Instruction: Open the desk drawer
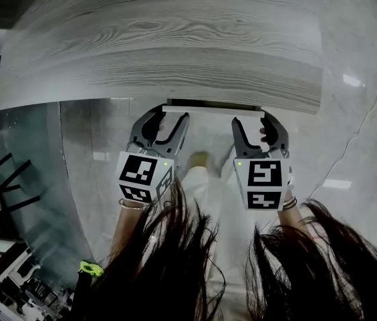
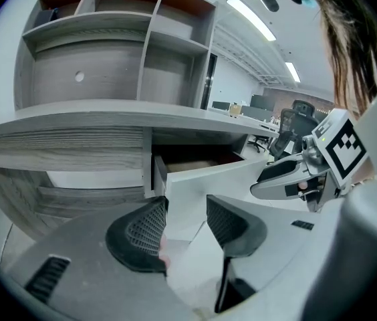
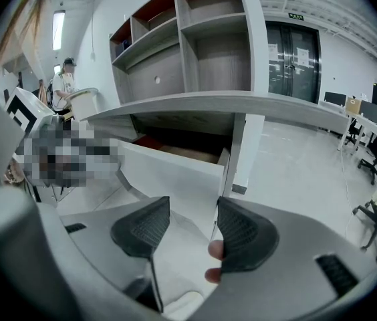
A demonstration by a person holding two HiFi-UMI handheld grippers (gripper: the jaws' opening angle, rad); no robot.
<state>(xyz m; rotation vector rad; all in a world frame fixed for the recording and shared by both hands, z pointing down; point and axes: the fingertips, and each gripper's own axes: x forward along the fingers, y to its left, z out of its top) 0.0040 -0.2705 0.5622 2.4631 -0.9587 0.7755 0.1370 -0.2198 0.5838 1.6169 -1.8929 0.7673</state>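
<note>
- i see the drawer (image 1: 212,108) pulled partly out from under the surface (image 1: 162,39).
- my left gripper (image 1: 173,116) and right gripper (image 1: 252,120) sit at its front, jaws apart, clamping nothing.

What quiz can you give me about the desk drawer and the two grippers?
1. True or false: the drawer is shut tight under the desk.
2. How do the left gripper fingers stand? A) apart B) pressed together C) clamped on a cup
3. Fill in: the head view shows ____ grippers at the drawer front.
Key: 1 false, it is pulled partly out. 2 A. 3 two, the left gripper and the right gripper.
</note>
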